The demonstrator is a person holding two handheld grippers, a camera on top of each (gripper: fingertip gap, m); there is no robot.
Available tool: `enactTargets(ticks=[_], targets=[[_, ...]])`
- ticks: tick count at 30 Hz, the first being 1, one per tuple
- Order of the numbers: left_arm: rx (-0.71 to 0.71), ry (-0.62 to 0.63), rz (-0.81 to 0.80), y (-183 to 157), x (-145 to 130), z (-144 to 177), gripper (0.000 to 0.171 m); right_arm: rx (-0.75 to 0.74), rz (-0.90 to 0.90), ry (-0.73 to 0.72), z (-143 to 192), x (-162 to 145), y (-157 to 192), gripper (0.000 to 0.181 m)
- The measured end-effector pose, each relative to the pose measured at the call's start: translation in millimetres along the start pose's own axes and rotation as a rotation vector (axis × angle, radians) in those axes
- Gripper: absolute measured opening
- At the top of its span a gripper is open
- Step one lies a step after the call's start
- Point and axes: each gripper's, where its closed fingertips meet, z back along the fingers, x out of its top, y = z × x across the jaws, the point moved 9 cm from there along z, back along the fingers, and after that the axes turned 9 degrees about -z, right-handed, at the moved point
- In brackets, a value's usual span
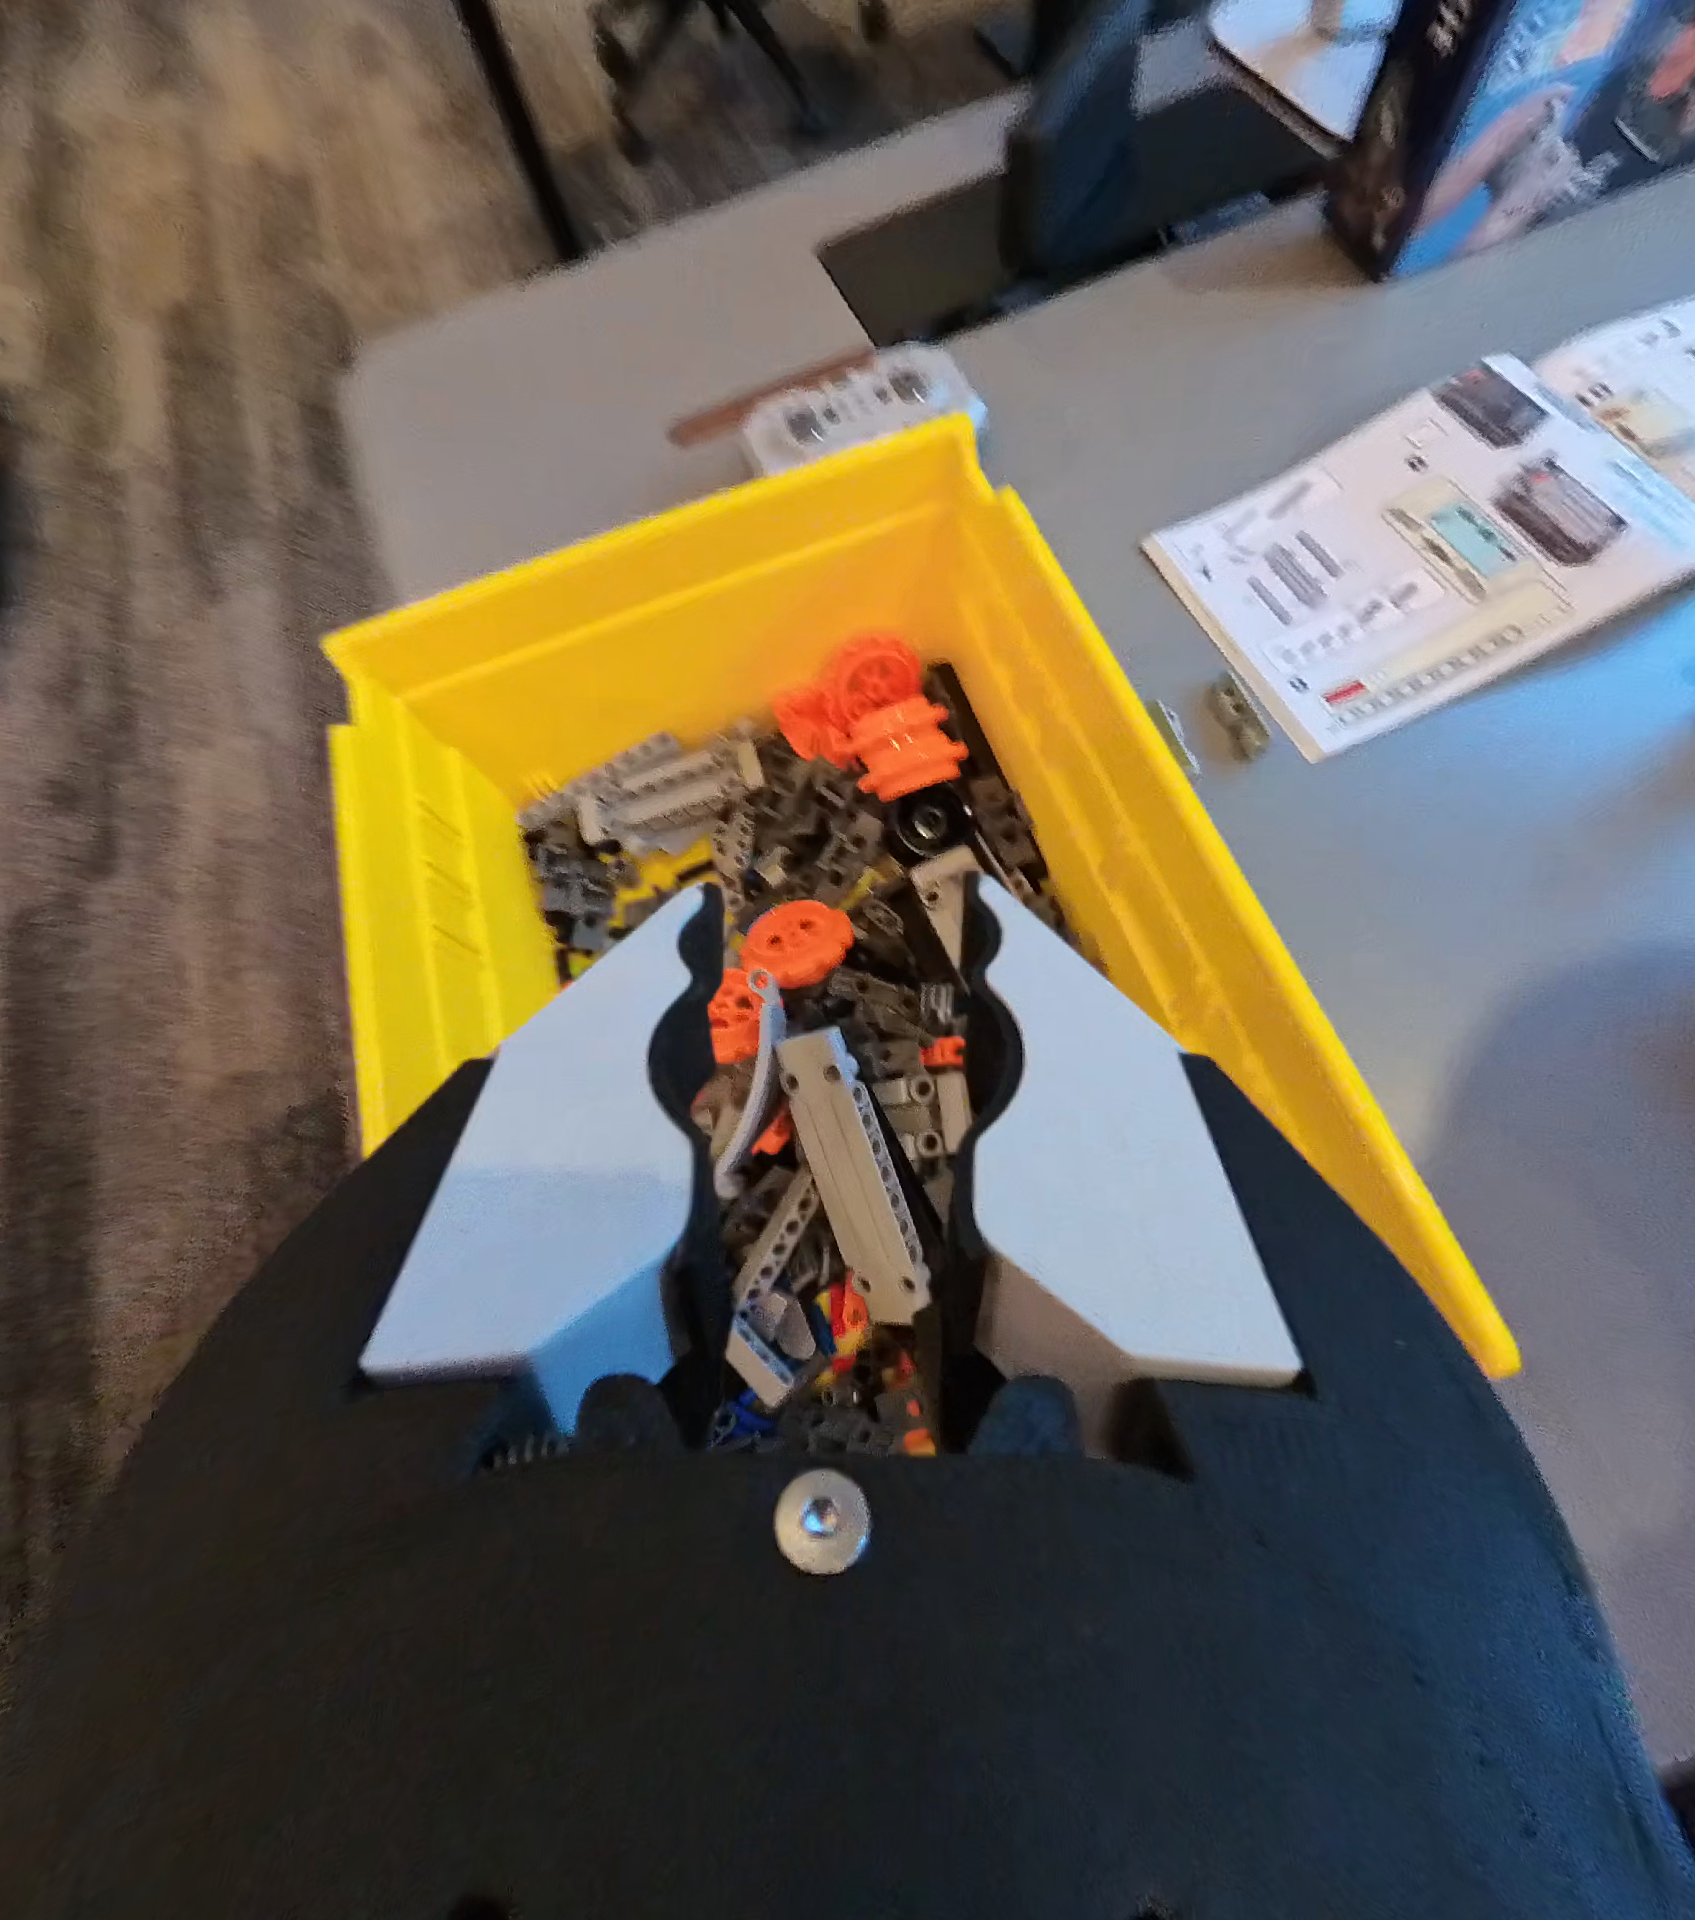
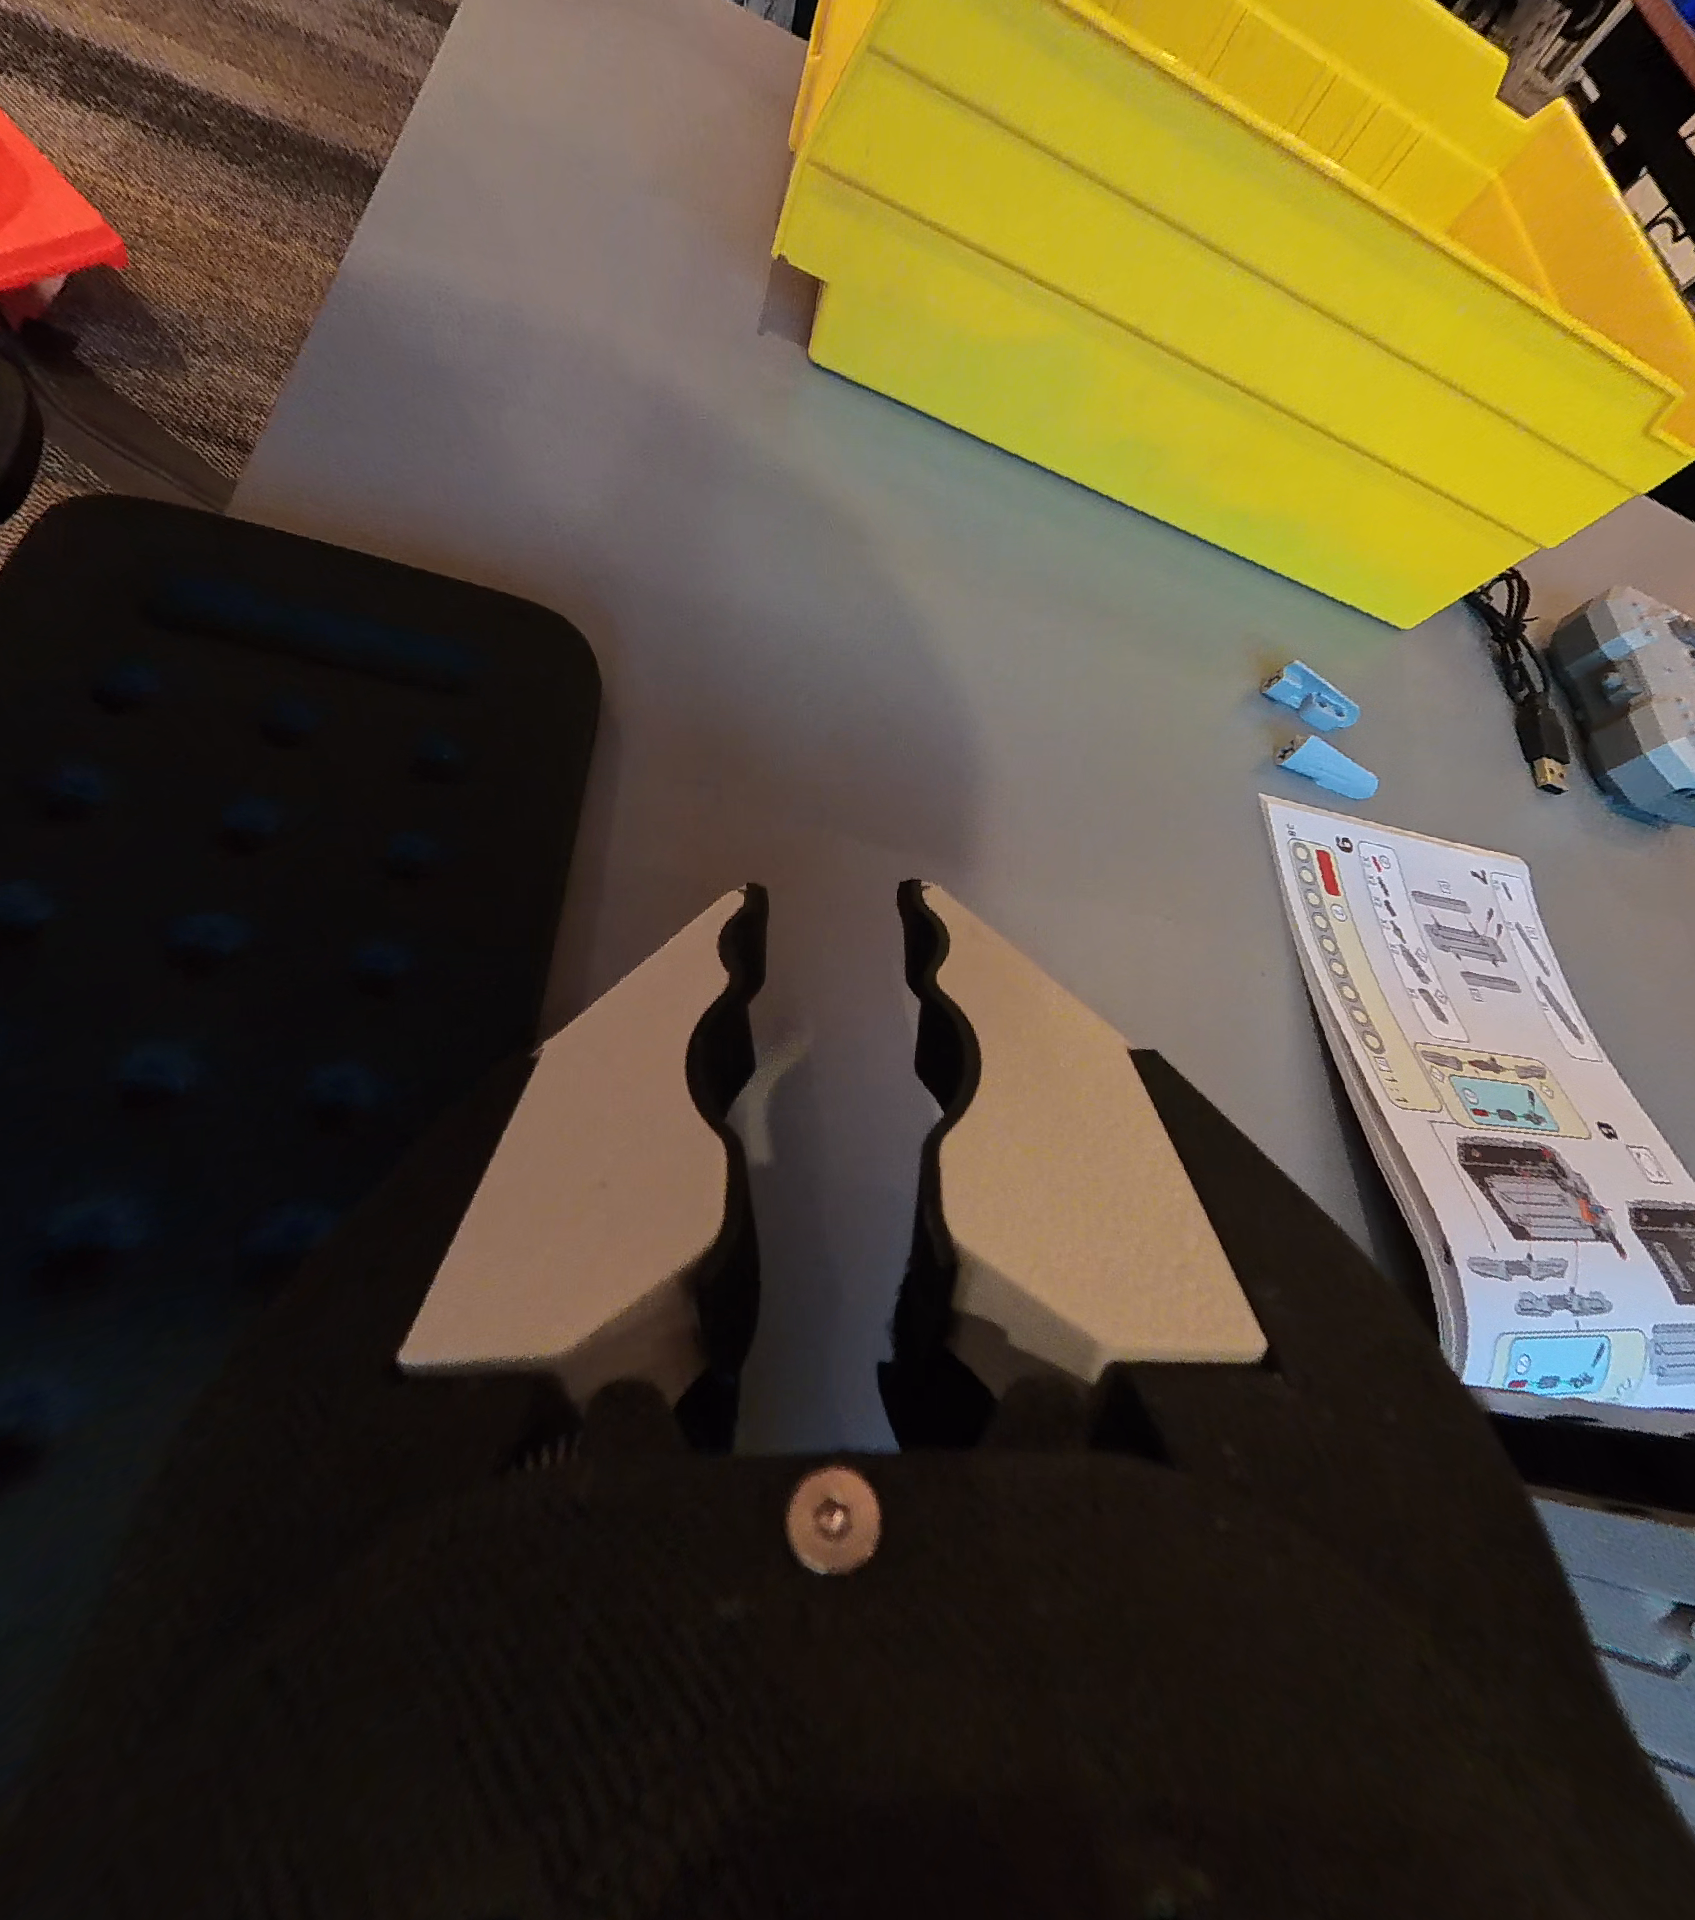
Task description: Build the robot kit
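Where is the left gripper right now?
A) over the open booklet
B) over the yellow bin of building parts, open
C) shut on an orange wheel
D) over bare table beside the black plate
B: in the left wrist view the left gripper hangs open over the yellow bin, with the loose parts, an orange wheel among them, showing in the gap between its fingers, none of them gripped.

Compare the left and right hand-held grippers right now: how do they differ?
The left hand-held gripper hangs over the yellow bin of building-toy parts, jaws wide; the right hand-held gripper hangs over bare grey table beside a black studded plate, gap narrower. Both are open and hold nothing.
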Motion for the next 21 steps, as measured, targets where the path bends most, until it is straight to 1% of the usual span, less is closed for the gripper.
enactTargets(ticks=[2,4,6,9,11,14,17,21], targets=[[-0.07,0.042,-0.003,8,0,-5,0.035,0.003,-0.002,0.004,-1,-1,-1,0.025],[-0.107,0.063,-0.021,13,0,-9,0.035,0.004,-0.005,0.009,-2,-2,-1,0.024],[-0.107,0.105,-0.038,18,2,-13,0.038,0.005,-0.006,0.008,-3,-3,-1,0.024],[-0.08,0.156,-0.077,27,7,-21,0.037,0.01,-0.009,0.012,-4,-4,-1,0.024],[-0.056,0.212,-0.112,35,8,-29,0.037,0.013,-0.009,0.018,-5,-4,-1,0.024],[-0.057,0.274,-0.119,50,8,-48,0.036,0.017,-0.009,0.023,-6,-6,-1,0.024],[-0.107,0.341,-0.106,61,8,-70,0.034,0.019,-0.009,0.027,-7,-7,-1,0.024],[-0.125,0.414,-0.169,71,4,-100,0.034,0.024,-0.014,0.03,-8,-8,-2,0.023]])
